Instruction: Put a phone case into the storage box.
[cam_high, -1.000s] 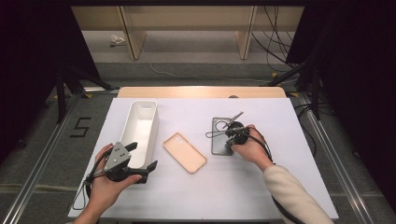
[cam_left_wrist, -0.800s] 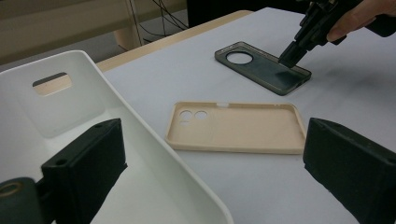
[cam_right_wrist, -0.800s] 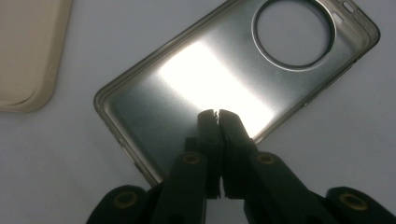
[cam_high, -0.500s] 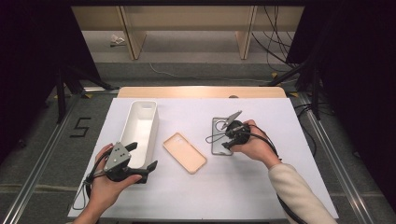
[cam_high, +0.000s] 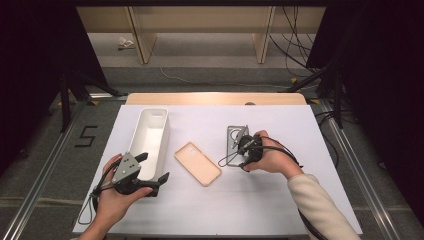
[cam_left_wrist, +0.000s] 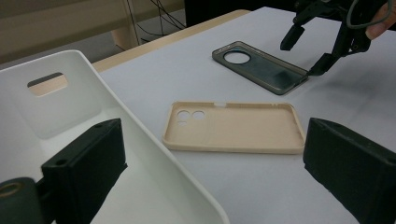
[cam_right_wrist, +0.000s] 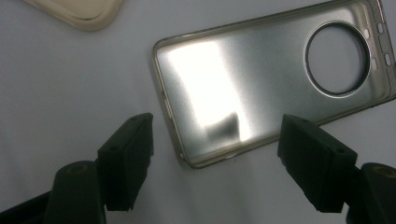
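Note:
A grey translucent phone case (cam_high: 234, 138) with a round camera hole lies flat on the white table, right of centre. My right gripper (cam_high: 243, 144) hangs over its near end, pointing down. In the right gripper view the jaws have just been opening, and the right gripper (cam_right_wrist: 219, 140) now stands open. The grey case's (cam_right_wrist: 280, 79) short end lies between the pads, which do not touch it. A beige phone case (cam_high: 197, 163) lies mid-table. My left gripper (cam_high: 152, 167) is open by the near end of the white bin (cam_high: 150, 132), one jaw over the bin (cam_left_wrist: 70, 107) and one over the table.
The left gripper view shows the beige case (cam_left_wrist: 233, 126) just ahead, with the grey case (cam_left_wrist: 261, 67) and the right gripper (cam_left_wrist: 308, 51) beyond it. A wooden strip (cam_high: 215, 98) borders the table's far edge. Dark stands and cables flank both sides.
The right gripper's jaws have gone from shut to wide apart above the grey case, and the hand has shifted slightly. The left hand and both cases have stayed put.

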